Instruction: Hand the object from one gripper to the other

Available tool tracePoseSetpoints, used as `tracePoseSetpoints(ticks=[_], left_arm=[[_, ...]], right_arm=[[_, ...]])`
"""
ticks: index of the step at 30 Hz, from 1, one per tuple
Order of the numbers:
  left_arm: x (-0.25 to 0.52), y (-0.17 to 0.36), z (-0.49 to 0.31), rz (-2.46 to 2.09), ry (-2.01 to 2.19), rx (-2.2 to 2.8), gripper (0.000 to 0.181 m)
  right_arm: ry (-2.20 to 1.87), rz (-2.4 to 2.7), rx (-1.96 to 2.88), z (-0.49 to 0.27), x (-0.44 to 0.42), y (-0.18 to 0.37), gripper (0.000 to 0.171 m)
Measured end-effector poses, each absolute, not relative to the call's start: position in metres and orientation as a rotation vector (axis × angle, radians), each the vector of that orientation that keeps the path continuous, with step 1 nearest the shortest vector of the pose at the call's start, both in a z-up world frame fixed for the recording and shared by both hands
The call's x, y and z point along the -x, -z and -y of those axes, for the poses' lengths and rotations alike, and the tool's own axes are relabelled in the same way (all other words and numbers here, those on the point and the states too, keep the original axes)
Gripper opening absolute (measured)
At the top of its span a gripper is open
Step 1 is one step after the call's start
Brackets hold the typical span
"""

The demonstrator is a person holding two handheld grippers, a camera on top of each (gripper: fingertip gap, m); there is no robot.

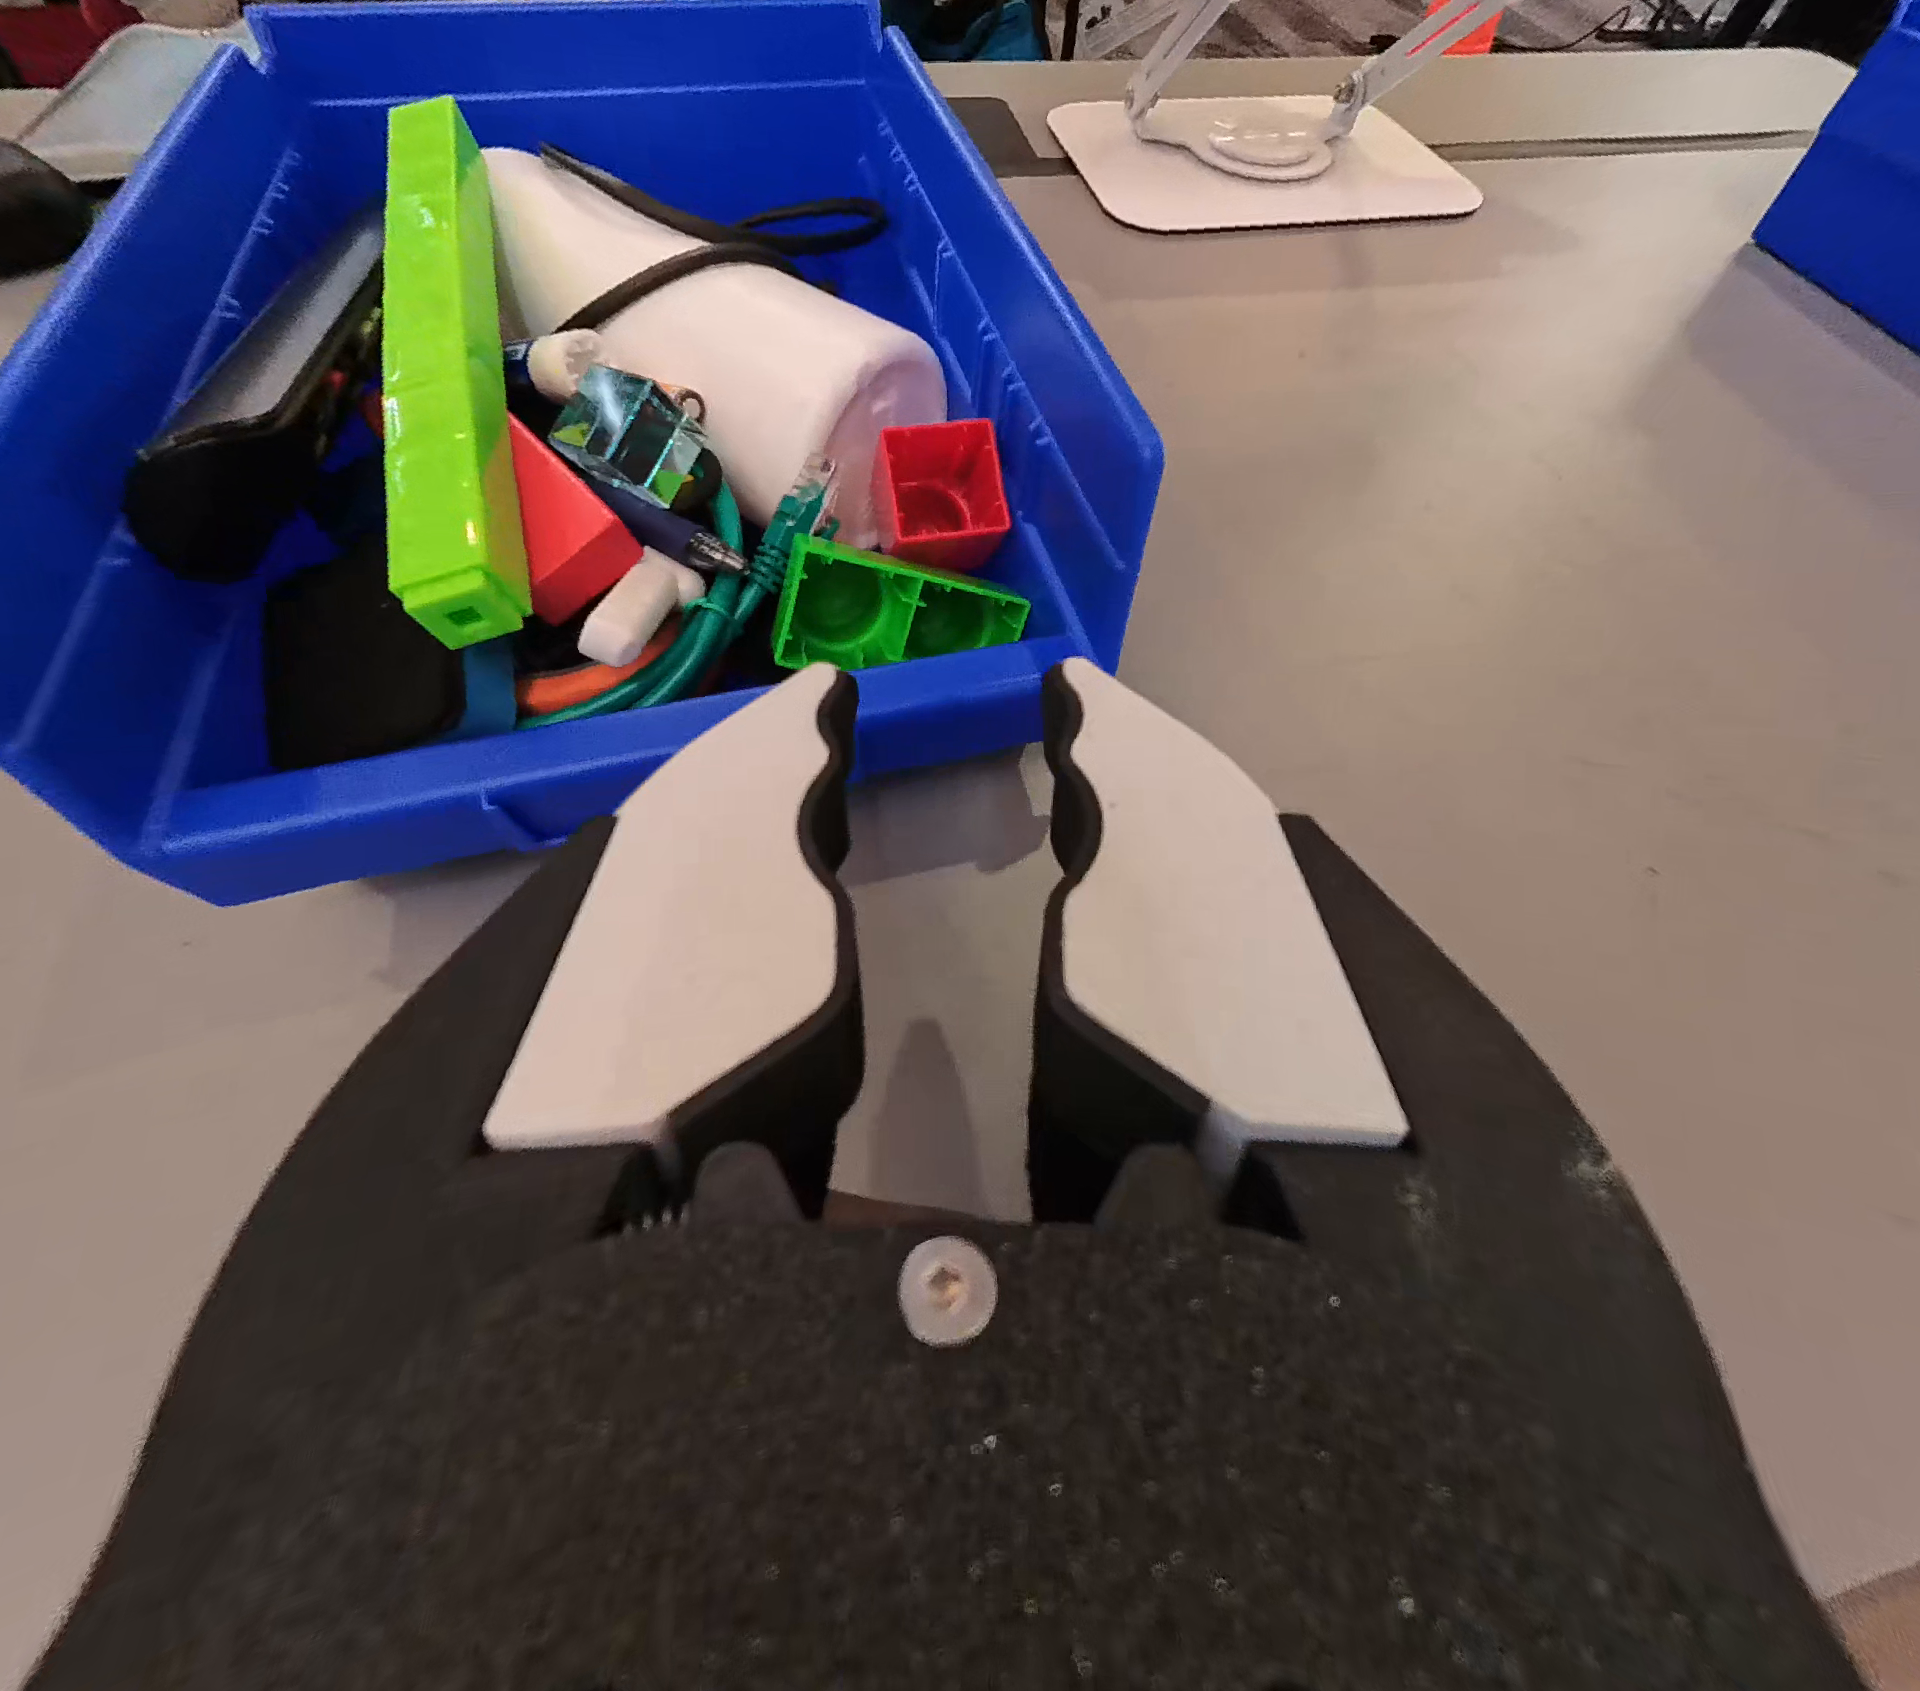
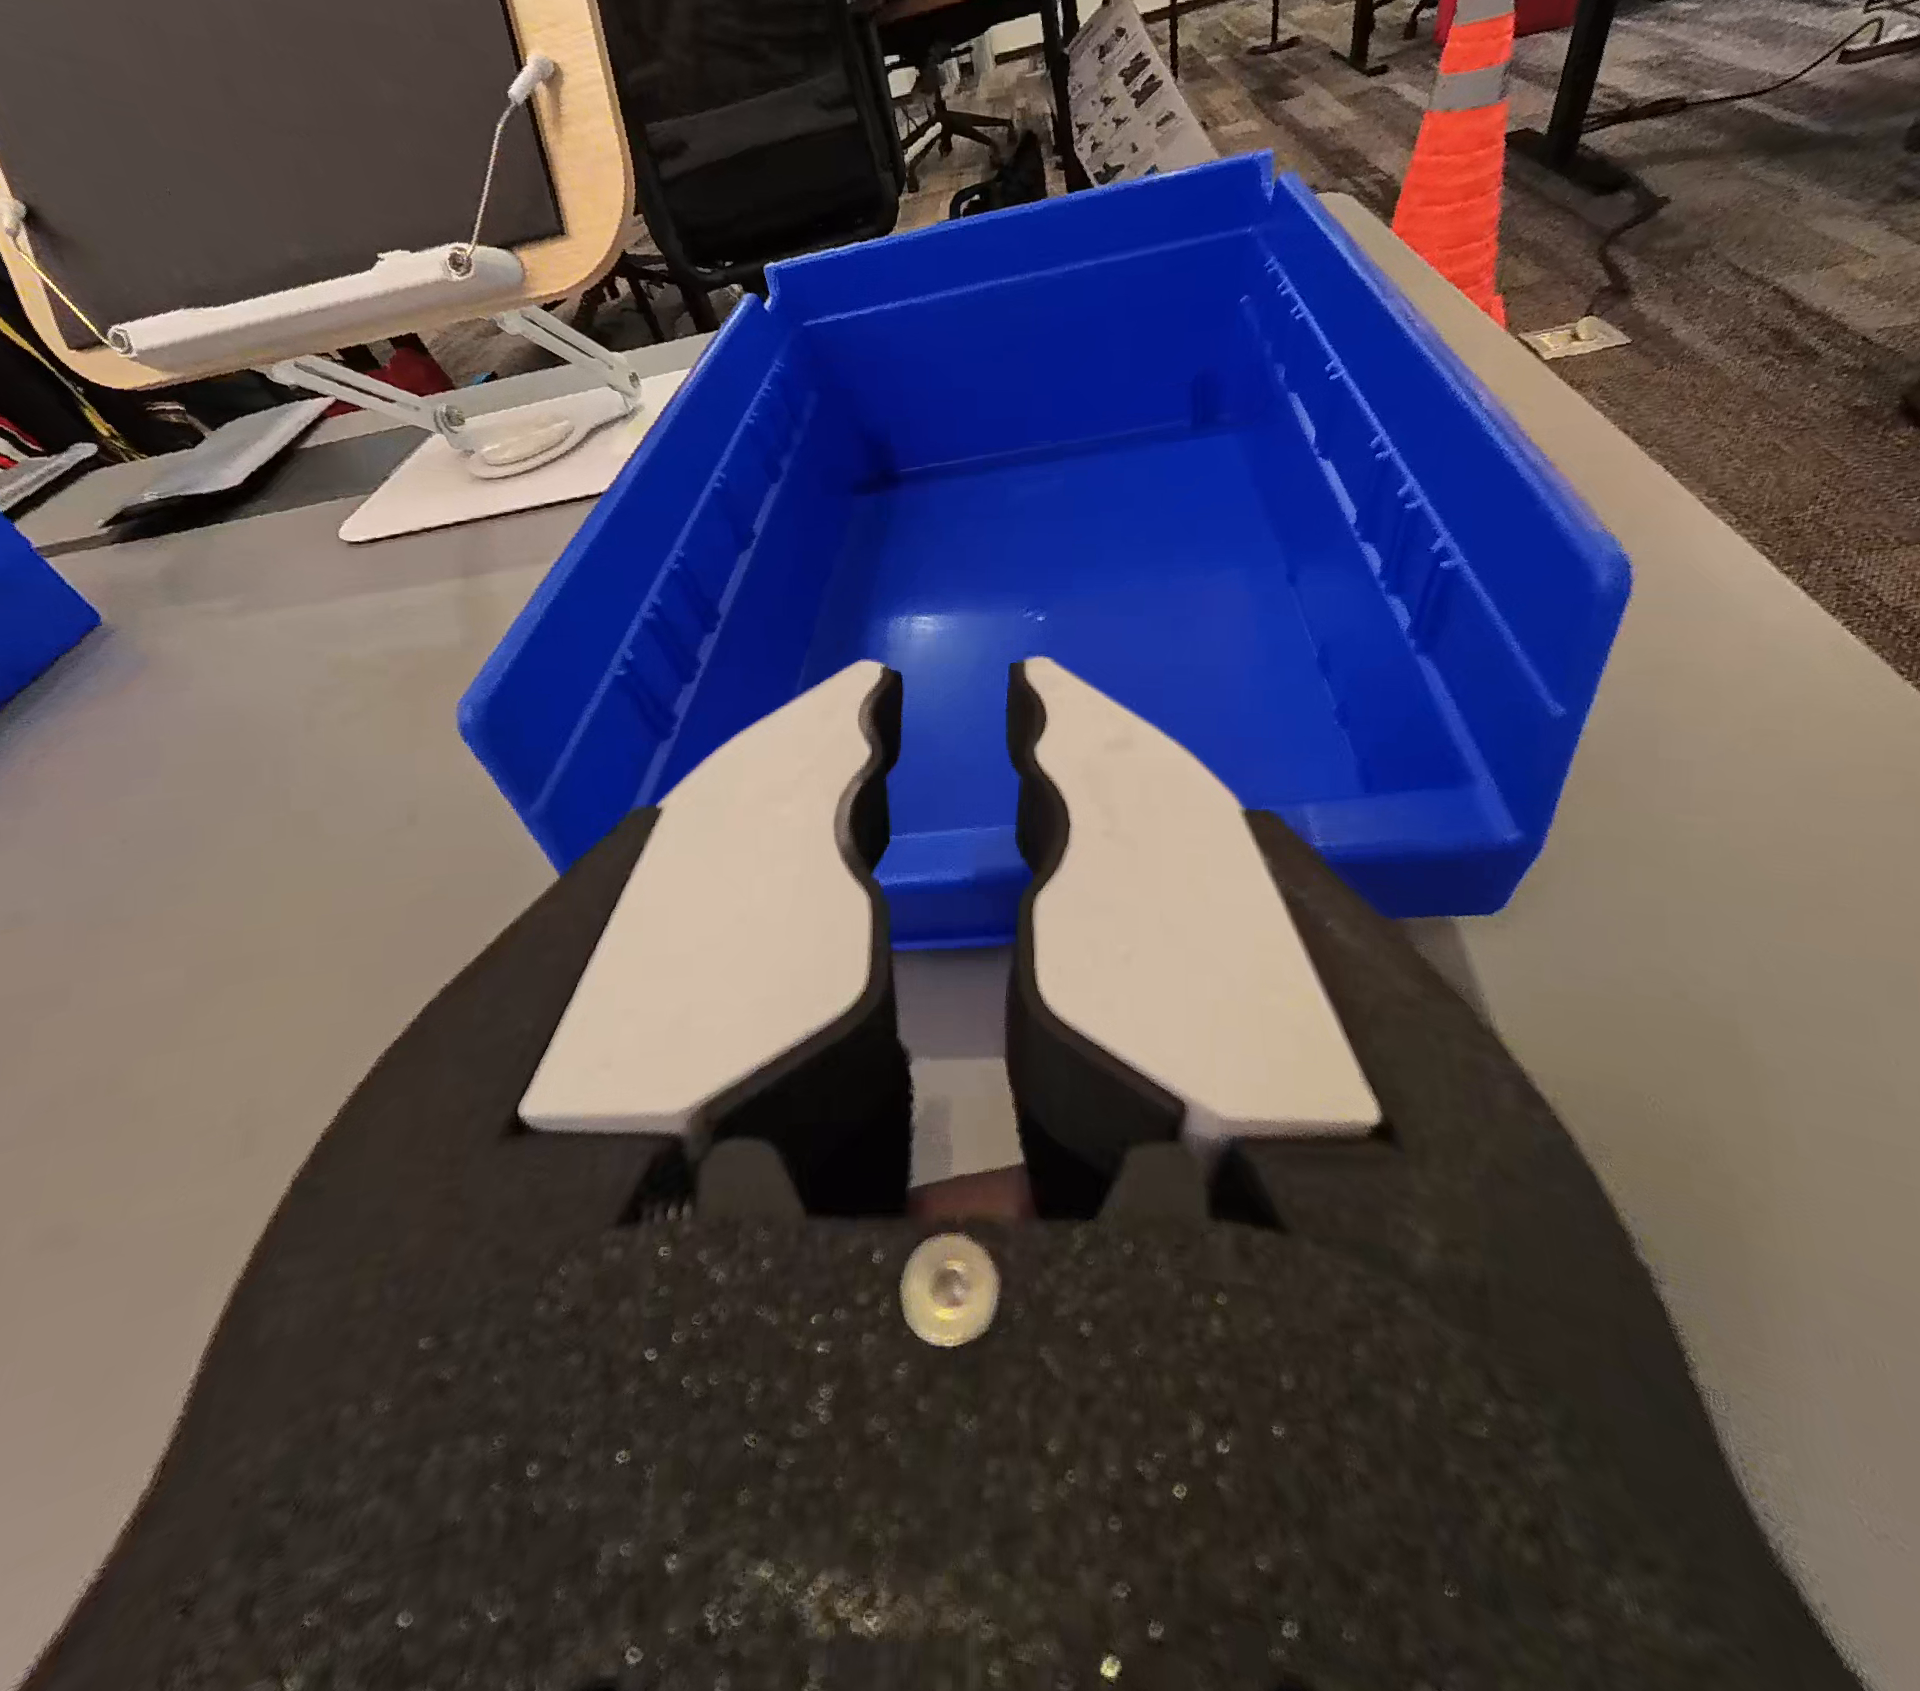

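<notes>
two hand-held grippers hover over a grey table, each facing a blue bin. the left gripper has its fingers parted and nothing between them. just beyond its fingertips sits a full blue bin; nearest the tips, inside the front wall, lies a green block, with a red block just past it and a white roll farther back. a teal cable and a pen tangle to the left of the fingers, beside a tall lime-green slab.

the right gripper also has its fingers apart and holds nothing; ahead of them is an empty blue bin. no object has been picked yet, so the thing to hand over is probably still in the full bin.

likely risks: the fingers could snag the cable and drag neighbours out, clip the bin's front wall, or pinch a block by a corner so it slips during the handover.
</notes>
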State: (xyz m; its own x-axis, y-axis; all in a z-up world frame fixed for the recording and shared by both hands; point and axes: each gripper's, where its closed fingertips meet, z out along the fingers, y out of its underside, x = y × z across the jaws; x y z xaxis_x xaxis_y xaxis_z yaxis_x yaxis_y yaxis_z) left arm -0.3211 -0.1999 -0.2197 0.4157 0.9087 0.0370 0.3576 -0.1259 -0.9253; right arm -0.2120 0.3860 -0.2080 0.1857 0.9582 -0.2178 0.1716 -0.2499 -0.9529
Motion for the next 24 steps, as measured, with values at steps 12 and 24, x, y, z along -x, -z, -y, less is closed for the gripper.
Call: tracePoseSetpoints(ticks=[12,24], left_arm=[[0.397,0.170,0.179,0.578,-0.632,2.154,0.035],[0.515,0.244,0.162,0.633,-0.122,2.715,0.019]], right_arm=[[-1.208,1.146,1.577,-0.368,0.214,0.207,0.018],[-1.219,1.257,1.575,-0.349,0.226,0.220,0.018]])
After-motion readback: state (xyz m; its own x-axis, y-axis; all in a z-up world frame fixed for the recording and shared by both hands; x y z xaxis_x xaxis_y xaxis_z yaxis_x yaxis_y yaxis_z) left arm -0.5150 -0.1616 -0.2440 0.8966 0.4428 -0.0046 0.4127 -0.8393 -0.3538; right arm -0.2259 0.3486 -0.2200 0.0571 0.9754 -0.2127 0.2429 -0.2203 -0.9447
